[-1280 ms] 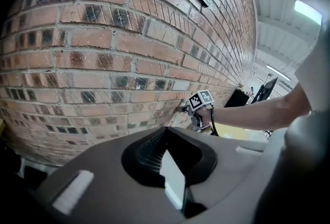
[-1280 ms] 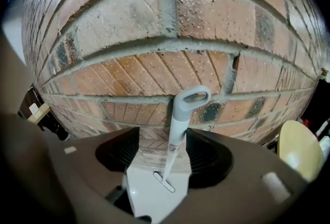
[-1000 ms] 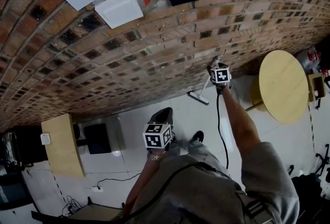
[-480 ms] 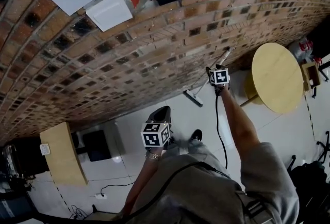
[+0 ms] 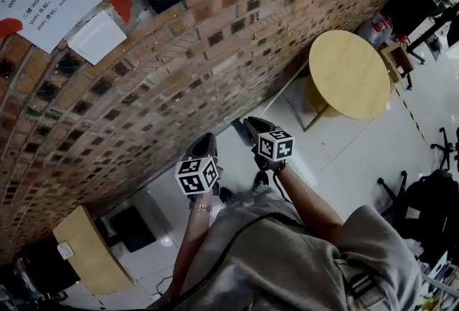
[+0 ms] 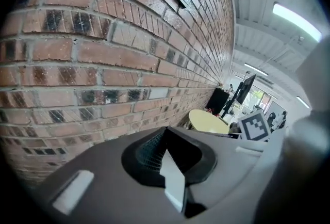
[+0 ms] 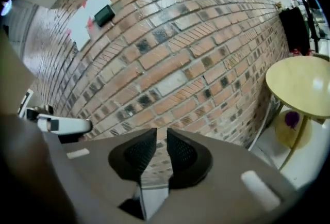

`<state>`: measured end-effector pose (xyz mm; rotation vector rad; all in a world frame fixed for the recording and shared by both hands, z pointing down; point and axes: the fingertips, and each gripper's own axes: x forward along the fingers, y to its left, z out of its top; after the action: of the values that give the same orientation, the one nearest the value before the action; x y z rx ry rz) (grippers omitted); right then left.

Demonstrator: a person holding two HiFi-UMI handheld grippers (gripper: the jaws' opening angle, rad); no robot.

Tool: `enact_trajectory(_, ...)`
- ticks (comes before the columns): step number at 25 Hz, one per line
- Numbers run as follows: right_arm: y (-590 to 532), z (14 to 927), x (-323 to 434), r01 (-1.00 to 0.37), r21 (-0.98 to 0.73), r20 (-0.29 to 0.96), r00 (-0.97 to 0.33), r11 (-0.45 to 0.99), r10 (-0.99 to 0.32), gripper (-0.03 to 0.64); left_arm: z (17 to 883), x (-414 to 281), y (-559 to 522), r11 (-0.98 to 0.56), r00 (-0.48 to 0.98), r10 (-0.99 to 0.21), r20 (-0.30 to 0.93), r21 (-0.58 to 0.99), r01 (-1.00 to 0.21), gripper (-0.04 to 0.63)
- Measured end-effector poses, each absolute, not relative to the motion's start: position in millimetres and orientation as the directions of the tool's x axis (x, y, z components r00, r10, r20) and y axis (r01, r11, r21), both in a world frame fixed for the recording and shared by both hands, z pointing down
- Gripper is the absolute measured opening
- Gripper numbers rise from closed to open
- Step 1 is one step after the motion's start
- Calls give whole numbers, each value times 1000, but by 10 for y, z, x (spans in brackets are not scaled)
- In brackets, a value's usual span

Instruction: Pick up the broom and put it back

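The broom (image 7: 264,118) is out of the tools' hands. It leans against the brick wall (image 5: 215,51) on the right, its pale handle running down just left of the round table (image 5: 349,73) towards the white floor (image 5: 337,159). The put-back looks done.

The right gripper (image 7: 161,138) has just been closing. Its jaws are down to a narrow slit with only brick showing through, so it holds nothing. The left gripper (image 6: 164,135) has its pads pressed together, also on nothing. Both hover in front of the person, close to the wall and side by side.

The worry is the lean itself. A thin handle propped on rough brick with its head on glossy tile probably has little to stop it. If the head creeps outward, the handle could scrape down the wall and clatter onto the floor or against the table edge.

The other risk is the person. The broom head seems to lie near the feet and the right gripper, so a careless step or swing there might knock it loose. A wide berth looks wise.
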<state>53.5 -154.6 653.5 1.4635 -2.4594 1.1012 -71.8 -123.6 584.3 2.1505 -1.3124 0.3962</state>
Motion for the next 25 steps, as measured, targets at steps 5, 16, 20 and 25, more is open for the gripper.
enact_trajectory(5, -1304, 6207, 563, -795, -539, 375, -523, 279, -765, 61, 5779, -333, -1271, -440, 557, -665, 498, 342, -830, -5)
enact_trajectory(16, -1200, 5711, 797, -894, -405, 457, -378, 189, -805, -2, 5648, 103, -1286, -536, 630, -608, 483, 337, -774, -5)
enact_trajectory(20, -1211, 5746, 544, -914, -330, 564, -392, 237, -727, -2, 5606, 84, -1342, -525, 609, -620, 494, 315, -791, -5)
enact_trajectory(25, -1289, 5627, 326, -909, -307, 558, -413, 283, -720, -2, 5505, 7, -1383, -521, 602, -640, 479, 306, -797, -5)
